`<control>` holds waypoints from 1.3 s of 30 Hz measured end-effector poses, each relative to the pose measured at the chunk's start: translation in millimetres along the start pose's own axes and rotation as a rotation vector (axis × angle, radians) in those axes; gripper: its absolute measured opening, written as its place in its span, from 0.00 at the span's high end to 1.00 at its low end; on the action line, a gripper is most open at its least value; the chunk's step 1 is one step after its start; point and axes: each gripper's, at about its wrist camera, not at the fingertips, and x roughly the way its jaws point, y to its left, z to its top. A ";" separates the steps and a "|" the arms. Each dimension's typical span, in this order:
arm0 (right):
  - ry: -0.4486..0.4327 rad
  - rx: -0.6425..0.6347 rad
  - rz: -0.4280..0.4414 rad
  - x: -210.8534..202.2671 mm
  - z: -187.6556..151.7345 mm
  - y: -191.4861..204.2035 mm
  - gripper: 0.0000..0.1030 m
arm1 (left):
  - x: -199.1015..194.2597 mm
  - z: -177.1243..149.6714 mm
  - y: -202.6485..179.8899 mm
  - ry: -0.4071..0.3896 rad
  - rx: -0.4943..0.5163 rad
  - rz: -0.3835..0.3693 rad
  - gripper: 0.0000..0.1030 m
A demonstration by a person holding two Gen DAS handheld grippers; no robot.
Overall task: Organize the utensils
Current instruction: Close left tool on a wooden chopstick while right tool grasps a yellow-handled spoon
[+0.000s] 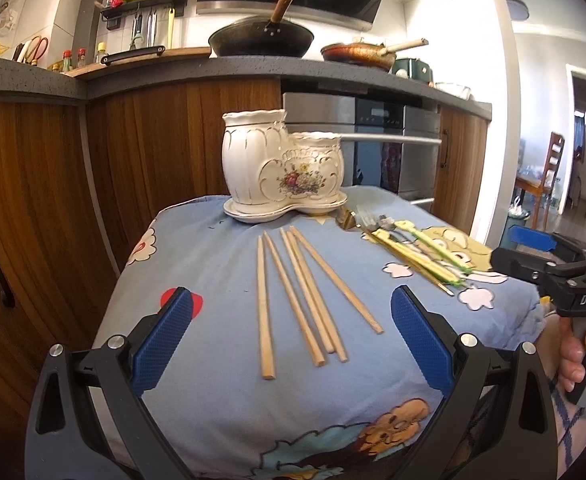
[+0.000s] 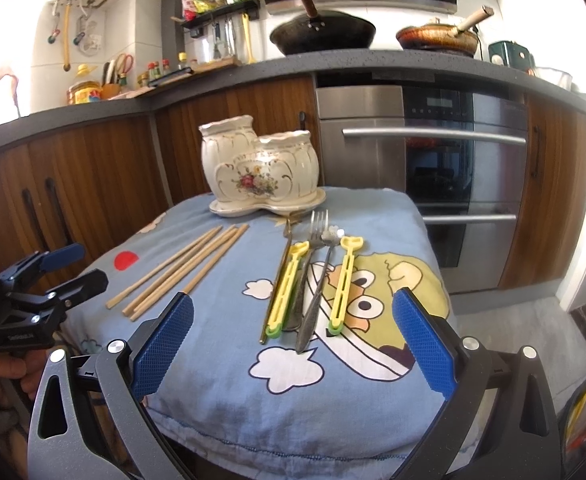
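Looking along the left hand-held gripper [image 1: 291, 344]: blue pads spread wide, nothing between them; it hovers over the near edge of a bench covered in a blue cartoon cloth [image 1: 213, 264]; five wooden chopsticks [image 1: 305, 300] lie loose on the cloth just ahead, fanned toward a white ceramic utensil holder [image 1: 281, 168] with two compartments on its saucer at the far edge; both compartments look empty from this angle; to the right lies a cluster of a fork and yellow-handled utensils [image 1: 417, 256]; the right hand-held gripper [image 1: 513, 250] shows at the right rim, held by a hand [image 1: 581, 360].

Right wrist view: right hand-held gripper [image 2: 293, 346] likewise open and empty, over the near edge of the cloth; directly ahead lie two yellow-handled utensils [image 2: 343, 284], a fork [image 2: 315, 240], a spoon [image 2: 317, 288] and a thin gold-toned piece [image 2: 277, 276], roughly parallel, tips toward the holder [image 2: 259, 172]; chopsticks [image 2: 181, 272] lie to the left, apart from that group; left hand-held gripper [image 2: 75, 266] at the left rim, jaws apart.
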 end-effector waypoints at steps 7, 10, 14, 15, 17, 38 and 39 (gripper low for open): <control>0.098 -0.014 -0.041 16.7 7.3 -11.4 0.05 | 28.3 16.0 15.6 0.112 -0.020 -0.007 0.30; 0.130 -0.001 -0.049 24.0 11.8 -19.6 0.07 | 43.8 20.8 19.9 0.170 -0.021 -0.005 0.39; 0.172 0.005 -0.080 35.9 20.3 -30.0 0.23 | 63.5 27.3 21.5 0.234 0.010 0.017 0.45; 0.184 0.006 -0.084 39.3 21.8 -31.9 0.30 | 69.6 28.9 22.3 0.254 0.016 0.022 0.46; 0.210 0.008 -0.090 47.7 25.8 -37.1 0.36 | 80.3 31.5 24.6 0.294 0.016 0.026 0.48; 0.489 -0.094 -0.030 123.0 46.7 -49.7 0.62 | 143.2 46.3 39.5 0.581 0.055 -0.025 0.75; 0.505 -0.112 -0.025 124.3 48.6 -49.7 0.65 | 144.6 48.0 41.4 0.599 0.062 -0.036 0.76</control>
